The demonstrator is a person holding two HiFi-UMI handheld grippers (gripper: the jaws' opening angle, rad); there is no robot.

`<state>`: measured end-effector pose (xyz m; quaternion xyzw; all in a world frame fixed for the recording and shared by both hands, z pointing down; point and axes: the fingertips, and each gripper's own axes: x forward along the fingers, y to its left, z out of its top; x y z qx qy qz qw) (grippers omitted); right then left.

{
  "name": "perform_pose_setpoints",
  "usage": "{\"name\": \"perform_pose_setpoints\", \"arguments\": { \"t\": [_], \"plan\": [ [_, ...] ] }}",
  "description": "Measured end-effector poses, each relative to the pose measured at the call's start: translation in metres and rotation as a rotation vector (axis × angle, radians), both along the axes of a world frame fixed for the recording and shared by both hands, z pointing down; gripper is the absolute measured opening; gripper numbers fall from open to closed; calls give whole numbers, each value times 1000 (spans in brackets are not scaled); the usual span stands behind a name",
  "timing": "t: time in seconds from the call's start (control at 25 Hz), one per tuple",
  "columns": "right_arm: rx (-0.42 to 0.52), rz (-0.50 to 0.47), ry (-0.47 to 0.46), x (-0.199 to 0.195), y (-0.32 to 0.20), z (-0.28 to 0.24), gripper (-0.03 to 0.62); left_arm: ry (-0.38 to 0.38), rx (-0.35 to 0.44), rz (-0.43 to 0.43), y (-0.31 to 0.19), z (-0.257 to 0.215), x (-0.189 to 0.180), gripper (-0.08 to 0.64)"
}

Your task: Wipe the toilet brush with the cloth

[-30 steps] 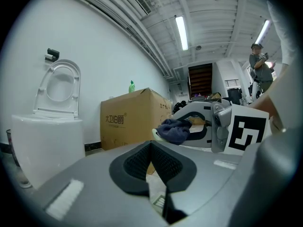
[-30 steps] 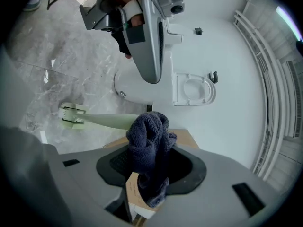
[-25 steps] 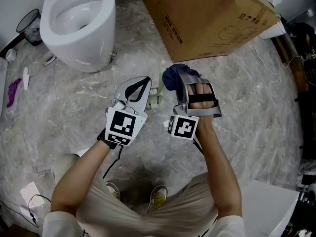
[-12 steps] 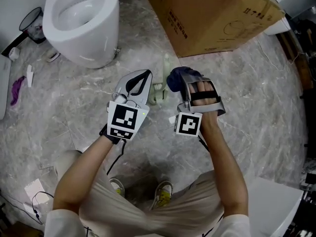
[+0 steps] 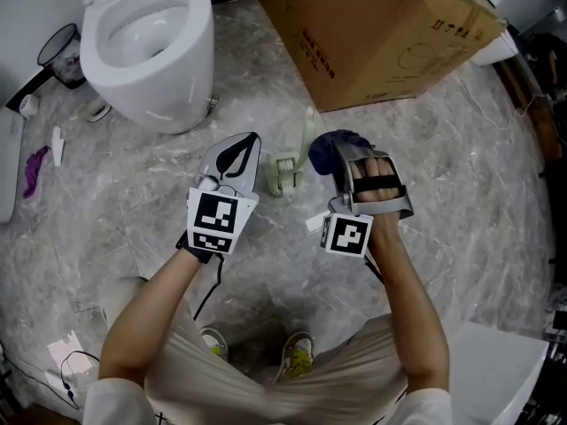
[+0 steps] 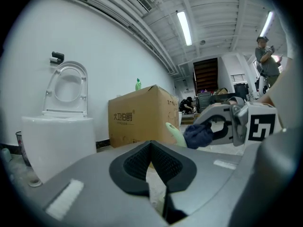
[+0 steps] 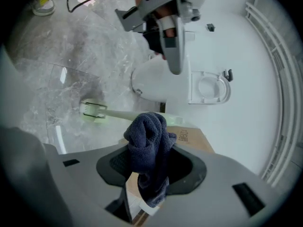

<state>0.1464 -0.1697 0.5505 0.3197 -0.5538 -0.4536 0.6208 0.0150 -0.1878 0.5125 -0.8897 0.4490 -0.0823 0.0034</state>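
Note:
The pale green toilet brush rests on the grey floor between my two grippers, handle pointing away from me, and neither gripper holds it. My right gripper is shut on a bunched dark blue cloth, just right of the handle. In the right gripper view the cloth hangs from the jaws, with the brush lying beyond it. My left gripper is shut on nothing, a little left of the brush head. From the left gripper view the brush handle and the cloth show ahead.
A white toilet stands at the far left, with a large cardboard box behind the brush. A small bin and a purple scrap lie at the left edge. My shoes are below the grippers.
Both grippers have drifted slightly apart, which widens the gap round the brush. The cloth stays gripped on the right, and the brush has not moved on the floor.

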Motion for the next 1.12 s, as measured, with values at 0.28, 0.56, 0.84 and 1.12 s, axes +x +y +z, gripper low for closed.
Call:
{"name": "perform_pose_setpoints", "arguments": {
  "t": [0.28,0.56,0.84,1.12],
  "plan": [
    [264,26,-23,-28,-15,-87,175,10,-6,-13,-3,0,-4,-2],
    [271,7,4,-47,-24,-80,175,12,-24,-20,-4,6,-9,-2],
    [164,-5,26,-46,-21,-44,175,11,-41,-3,-3,6,-5,-2],
    [118,-30,23,-53,-13,-28,175,-9,-50,15,0,12,1,-2]
  ]
}}
